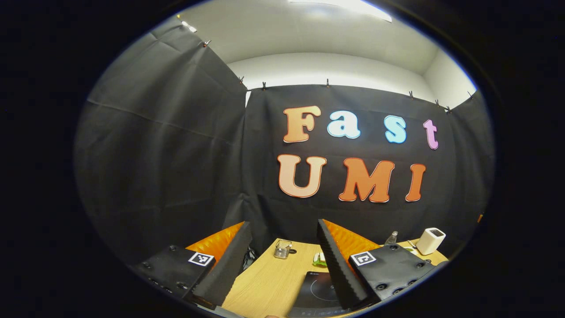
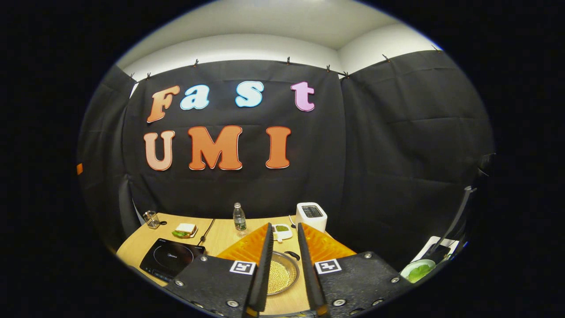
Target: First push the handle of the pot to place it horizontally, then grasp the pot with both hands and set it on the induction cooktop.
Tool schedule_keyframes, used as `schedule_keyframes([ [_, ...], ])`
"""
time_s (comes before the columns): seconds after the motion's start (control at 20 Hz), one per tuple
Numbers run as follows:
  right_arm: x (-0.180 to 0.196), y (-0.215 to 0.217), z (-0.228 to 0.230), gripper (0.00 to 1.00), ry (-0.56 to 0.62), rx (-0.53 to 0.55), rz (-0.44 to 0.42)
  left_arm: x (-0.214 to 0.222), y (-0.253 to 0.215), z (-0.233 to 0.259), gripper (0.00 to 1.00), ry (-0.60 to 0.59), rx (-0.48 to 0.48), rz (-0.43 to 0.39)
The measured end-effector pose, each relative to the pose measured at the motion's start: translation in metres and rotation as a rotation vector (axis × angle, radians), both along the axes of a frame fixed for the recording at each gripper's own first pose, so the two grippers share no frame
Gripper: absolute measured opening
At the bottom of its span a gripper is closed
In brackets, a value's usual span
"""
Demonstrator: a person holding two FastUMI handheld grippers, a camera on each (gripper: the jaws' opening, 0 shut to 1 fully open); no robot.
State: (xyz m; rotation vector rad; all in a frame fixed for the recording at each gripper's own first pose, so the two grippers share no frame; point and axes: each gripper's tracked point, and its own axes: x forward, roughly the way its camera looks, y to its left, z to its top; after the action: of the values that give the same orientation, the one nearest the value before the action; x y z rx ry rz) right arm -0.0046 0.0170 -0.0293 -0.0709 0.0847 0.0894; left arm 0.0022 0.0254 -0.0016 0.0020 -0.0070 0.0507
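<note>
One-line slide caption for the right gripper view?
Right gripper open above the pot; induction cooktop at left.

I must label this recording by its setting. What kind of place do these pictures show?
Probably a mock kitchen counter inside a cloth-walled booth, not a real kitchen: a wooden table carries an induction cooktop, a toaster and a pot of pale round grains.

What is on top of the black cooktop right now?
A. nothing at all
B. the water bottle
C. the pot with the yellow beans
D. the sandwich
A: the cooktop has a bare top, and the pot sits on the table beside it, seen between the right gripper jaws.
</note>
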Motion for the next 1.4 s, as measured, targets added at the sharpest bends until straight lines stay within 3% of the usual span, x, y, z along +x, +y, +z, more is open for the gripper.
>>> schedule_keyframes([
  [0.05, 0.000, 0.003, -0.005, 0.27, 0.010, 0.001, 0.012, 0.000, 0.000, -0.002, 0.98, 0.003, 0.002, 0.000],
  [0.15, 0.002, 0.008, -0.013, 0.16, 0.028, -0.009, 0.028, 0.001, 0.000, -0.002, 0.98, 0.006, 0.014, 0.002],
  [0.35, 0.001, 0.021, -0.039, 0.00, 0.092, -0.035, 0.088, 0.004, -0.006, -0.002, 0.97, 0.002, 0.028, -0.002],
  [0.7, -0.002, 0.041, -0.109, 0.00, 0.265, -0.102, 0.170, 0.011, -0.011, -0.013, 0.98, 0.025, 0.032, -0.007],
  [1.1, -0.015, 0.051, -0.192, 0.00, 0.465, -0.144, 0.180, 0.016, -0.009, -0.025, 0.98, 0.050, 0.045, -0.007],
  [1.4, -0.023, 0.051, -0.230, 0.00, 0.573, -0.155, 0.166, 0.020, -0.001, -0.038, 0.97, 0.082, 0.048, 0.004],
])
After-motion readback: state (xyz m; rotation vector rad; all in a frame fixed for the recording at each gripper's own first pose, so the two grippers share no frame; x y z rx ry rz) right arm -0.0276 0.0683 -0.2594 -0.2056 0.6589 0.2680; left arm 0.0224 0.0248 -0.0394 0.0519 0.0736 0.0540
